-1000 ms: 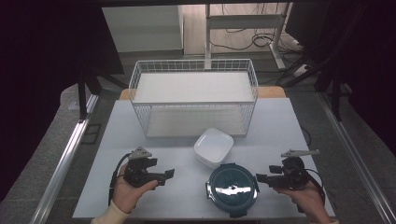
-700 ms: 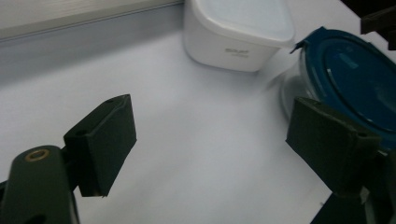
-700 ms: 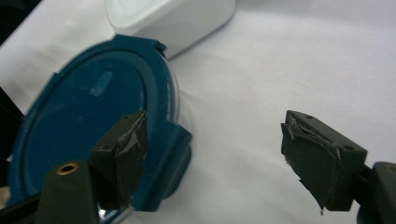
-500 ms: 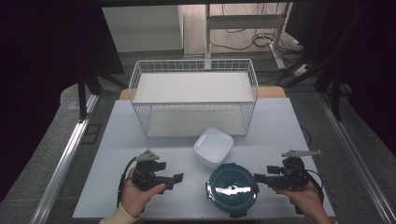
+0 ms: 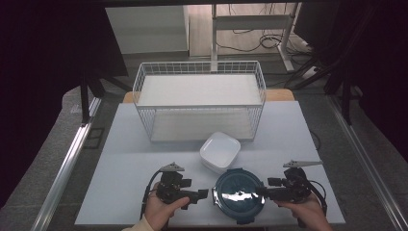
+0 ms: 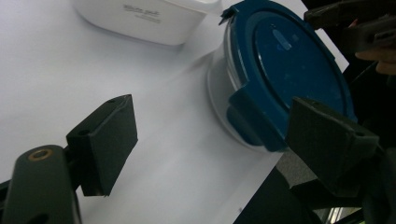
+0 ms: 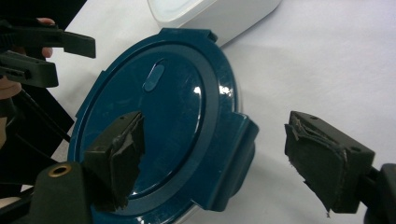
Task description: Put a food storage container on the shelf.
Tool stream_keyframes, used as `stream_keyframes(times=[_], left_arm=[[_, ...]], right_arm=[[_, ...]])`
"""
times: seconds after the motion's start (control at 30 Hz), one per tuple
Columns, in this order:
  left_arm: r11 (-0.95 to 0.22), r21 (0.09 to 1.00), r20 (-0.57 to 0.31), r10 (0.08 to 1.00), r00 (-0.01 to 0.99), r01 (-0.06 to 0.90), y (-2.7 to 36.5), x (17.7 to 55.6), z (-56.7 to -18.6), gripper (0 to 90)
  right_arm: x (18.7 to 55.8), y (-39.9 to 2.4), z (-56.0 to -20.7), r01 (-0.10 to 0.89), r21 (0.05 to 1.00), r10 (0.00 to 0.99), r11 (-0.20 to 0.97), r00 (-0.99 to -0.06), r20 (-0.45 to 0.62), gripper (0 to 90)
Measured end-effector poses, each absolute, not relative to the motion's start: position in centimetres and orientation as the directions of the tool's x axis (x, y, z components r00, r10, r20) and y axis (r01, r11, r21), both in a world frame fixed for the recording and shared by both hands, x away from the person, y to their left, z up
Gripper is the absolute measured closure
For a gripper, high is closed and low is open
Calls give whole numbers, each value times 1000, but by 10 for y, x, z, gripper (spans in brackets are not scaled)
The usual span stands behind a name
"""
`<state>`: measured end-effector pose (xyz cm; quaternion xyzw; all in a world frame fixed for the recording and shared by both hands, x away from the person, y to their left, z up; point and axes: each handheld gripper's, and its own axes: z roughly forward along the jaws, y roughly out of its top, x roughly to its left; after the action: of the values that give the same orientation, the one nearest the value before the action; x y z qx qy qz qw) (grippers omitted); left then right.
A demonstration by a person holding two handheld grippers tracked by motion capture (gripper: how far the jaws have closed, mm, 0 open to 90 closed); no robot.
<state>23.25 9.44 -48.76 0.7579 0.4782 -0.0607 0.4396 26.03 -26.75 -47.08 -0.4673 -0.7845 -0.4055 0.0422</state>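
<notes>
A round container with a dark blue clip-on lid (image 5: 239, 195) stands near the table's front edge. My left gripper (image 5: 202, 194) is just left of it, open, its jaws pointing at the container's left side. From the right, my right gripper (image 5: 267, 188) reaches the rim, also open. In the left gripper view the gripper (image 6: 215, 140) faces the lid (image 6: 289, 60), one blue latch tab (image 6: 252, 116) ahead of the gap. In the right gripper view the gripper (image 7: 222, 158) straddles another latch tab (image 7: 233, 154) of the lid (image 7: 163, 116). Neither gripper holds anything.
A white square dish (image 5: 220, 151) sits just behind the container, also seen in the gripper views (image 6: 144, 16) (image 7: 219, 14). A white wire basket (image 5: 199, 101) stands at the back of the white table (image 5: 125, 159). The table's front edge lies right under both hands.
My left gripper has slid right along the front of the table until it is next to the container. The right gripper and the container have stayed put.
</notes>
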Motion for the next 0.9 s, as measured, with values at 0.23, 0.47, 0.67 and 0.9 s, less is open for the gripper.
stream_keyframes(times=[0.23,0.47,0.67,0.9], left_arm=[[-113,556,-610,618,496,824,75,237,-495,166],[-99,495,-674,583,453,863,66,240,-505,140],[-87,439,-732,543,412,894,62,243,-516,131],[-72,396,-786,489,378,916,54,244,-521,160]], right_arm=[[261,-259,-480,792,560,691,243,-547,474,179],[262,-257,-486,816,534,678,220,-521,518,153],[262,-255,-491,837,506,670,211,-500,549,145],[262,-252,-497,861,466,653,204,-474,590,138]])
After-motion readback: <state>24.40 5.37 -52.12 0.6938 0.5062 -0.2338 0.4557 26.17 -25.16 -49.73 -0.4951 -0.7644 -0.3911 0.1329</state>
